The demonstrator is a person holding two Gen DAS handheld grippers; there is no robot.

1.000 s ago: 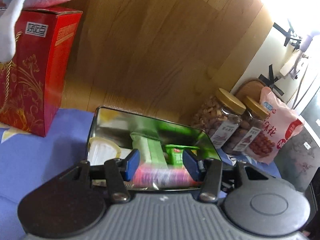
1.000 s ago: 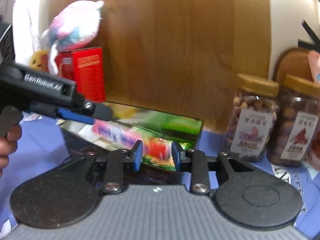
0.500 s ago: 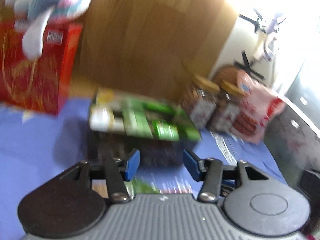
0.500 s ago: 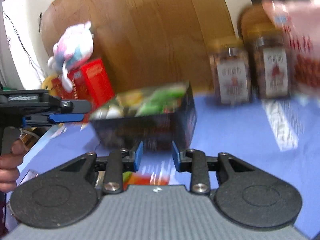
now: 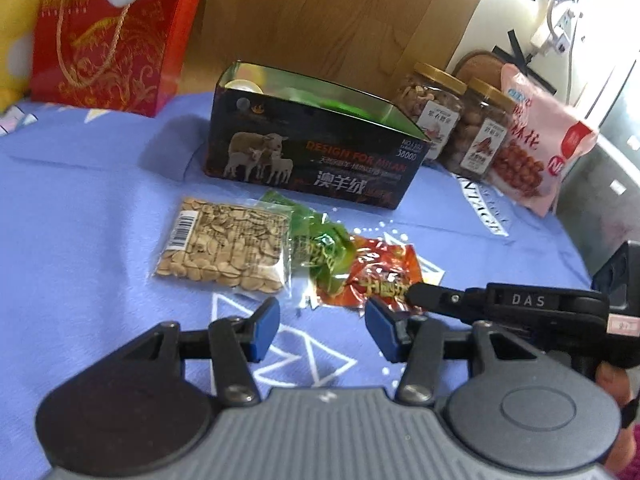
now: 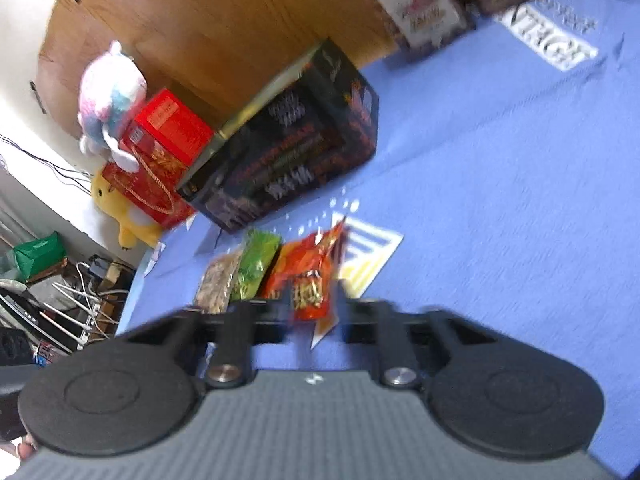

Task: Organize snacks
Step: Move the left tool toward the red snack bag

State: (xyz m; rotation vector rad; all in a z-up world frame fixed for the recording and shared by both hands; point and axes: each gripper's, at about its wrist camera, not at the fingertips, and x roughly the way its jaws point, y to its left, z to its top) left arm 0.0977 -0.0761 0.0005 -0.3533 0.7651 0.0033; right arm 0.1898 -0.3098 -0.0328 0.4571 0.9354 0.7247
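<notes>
Three snack packets lie in a row on the blue cloth (image 5: pixel 80 208): a clear packet of seeds (image 5: pixel 224 248), a green packet (image 5: pixel 320 248) and a red packet (image 5: pixel 384 272). Behind them stands an open black box (image 5: pixel 312 156) with snacks inside. My left gripper (image 5: pixel 322 326) hovers open just in front of the packets, with nothing between its blue pads. My right gripper (image 6: pixel 314 312) comes in from the right, rolled on its side, and is shut on the near edge of the red packet (image 6: pixel 308 276). Its black tip (image 5: pixel 414 294) touches that packet in the left wrist view.
A red gift bag (image 5: pixel 108 36) and a yellow plush toy (image 5: pixel 12 32) stand at the back left. Two nut jars (image 5: pixel 436 108) and a pink snack bag (image 5: pixel 536 148) stand at the back right, against a wooden panel. A pastel plush (image 6: pixel 108 96) sits on the red bag.
Both grippers have drawn back from over the black box and come down toward the loose packets. The right gripper has rolled sideways and its jaws have closed on the red packet.
</notes>
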